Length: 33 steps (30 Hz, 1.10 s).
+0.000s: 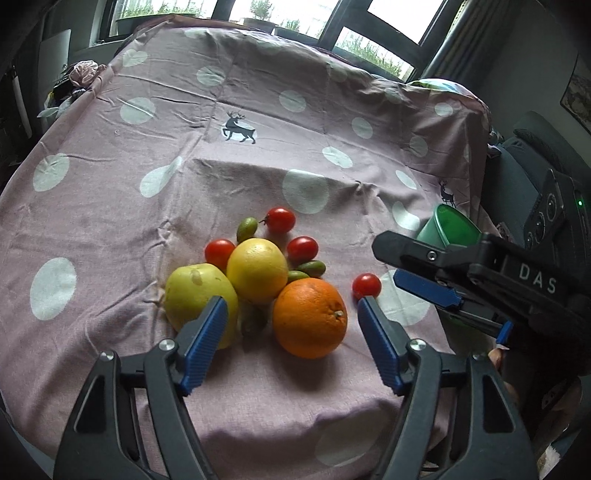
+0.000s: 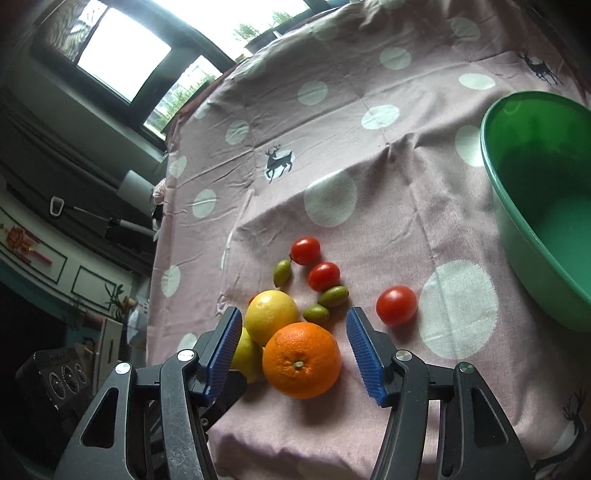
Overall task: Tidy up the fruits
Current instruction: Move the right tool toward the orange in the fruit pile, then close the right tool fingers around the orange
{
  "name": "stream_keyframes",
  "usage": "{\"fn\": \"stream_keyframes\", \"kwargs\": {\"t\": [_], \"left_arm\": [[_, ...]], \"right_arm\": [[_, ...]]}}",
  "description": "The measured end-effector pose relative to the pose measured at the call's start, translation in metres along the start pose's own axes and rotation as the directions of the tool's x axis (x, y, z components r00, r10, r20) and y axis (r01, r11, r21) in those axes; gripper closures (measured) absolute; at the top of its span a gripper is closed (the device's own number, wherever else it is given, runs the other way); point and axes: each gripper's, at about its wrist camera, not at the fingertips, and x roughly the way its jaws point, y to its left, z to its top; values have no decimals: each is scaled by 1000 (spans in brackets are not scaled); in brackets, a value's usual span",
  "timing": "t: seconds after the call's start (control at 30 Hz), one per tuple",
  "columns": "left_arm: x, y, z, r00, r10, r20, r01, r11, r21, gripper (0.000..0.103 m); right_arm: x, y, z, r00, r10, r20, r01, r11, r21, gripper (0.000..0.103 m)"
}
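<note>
Right wrist view: right gripper (image 2: 293, 345) jaws open, straddling orange (image 2: 301, 360), not gripping; left gripper (image 1: 290, 325) open too. Green bowl (image 2: 506, 206) right of orange. Next: close, lift, carry to bowl.

Light: we note daylight from blown-out windows (image 1: 354, 22) | Shadows: soft | Focus: sharp | Edges: fisheye bending, dark vignette corners

Left gripper (image 1: 291, 306) tilted downward, jaws apart, nothing clamped. Right gripper (image 2: 293, 326) tilted downward, rolled slightly, jaws apart, blue pads (image 2: 364, 350) bare.
</note>
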Motion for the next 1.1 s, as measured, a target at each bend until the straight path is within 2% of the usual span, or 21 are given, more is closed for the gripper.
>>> {"fn": "stream_keyframes", "kwargs": {"t": [0.23,0.47,1.1], "left_arm": [[14,-14,-4,999,7,-33,-6,999,32,31],[23,-24,-5,999,7,-53,-4,999,47,31],[42,-19,-7,991,-3,-137,4,1000,5,31]], "right_arm": [[10,-8,-1,999,15,-46,-13,999,32,42],[23,-8,-4,996,-17,-89,19,1000,19,41],[50,-15,-9,984,-2,-179,8,999,34,41]]}}
